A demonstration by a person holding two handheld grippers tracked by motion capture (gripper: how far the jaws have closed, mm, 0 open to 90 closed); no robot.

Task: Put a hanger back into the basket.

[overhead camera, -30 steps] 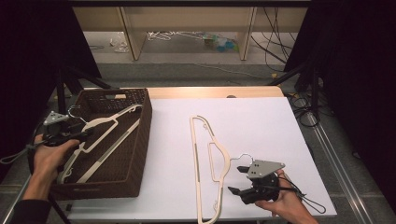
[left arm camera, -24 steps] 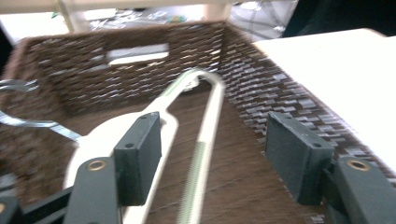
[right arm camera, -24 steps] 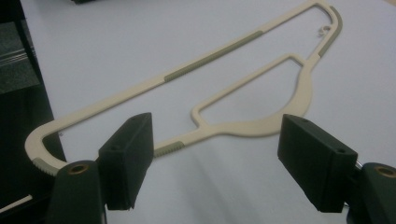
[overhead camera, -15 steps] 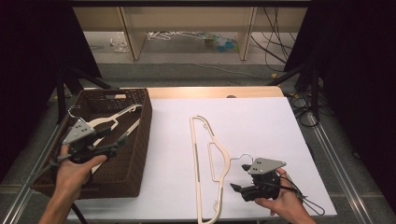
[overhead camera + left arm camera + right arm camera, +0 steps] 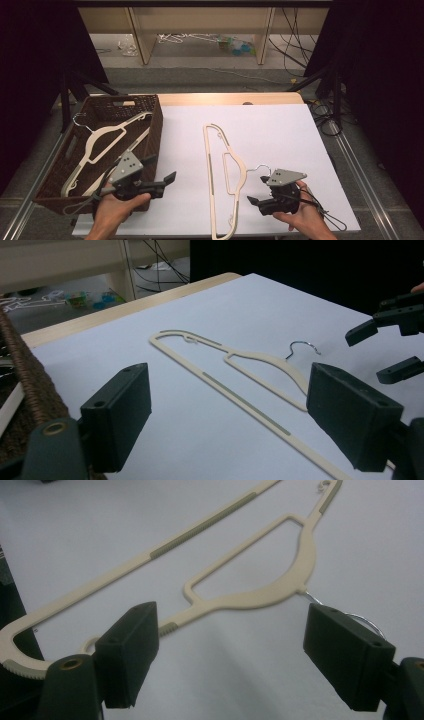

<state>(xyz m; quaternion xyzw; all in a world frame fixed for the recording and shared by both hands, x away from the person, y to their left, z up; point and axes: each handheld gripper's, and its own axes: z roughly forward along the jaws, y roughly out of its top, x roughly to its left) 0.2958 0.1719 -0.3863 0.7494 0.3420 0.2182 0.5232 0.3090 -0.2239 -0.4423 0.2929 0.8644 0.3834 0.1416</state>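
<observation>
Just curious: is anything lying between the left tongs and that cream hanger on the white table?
Nothing visible: only bare white table lies between the open left tongs and the hanger.

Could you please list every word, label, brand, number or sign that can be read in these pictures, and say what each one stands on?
None: no readable text on the cream plastic hanger on the white table sheet, the dark woven basket or either gripper.

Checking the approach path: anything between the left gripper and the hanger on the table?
Nothing. In the left gripper view, bare white table runs from the open left gripper to the hanger.
</observation>
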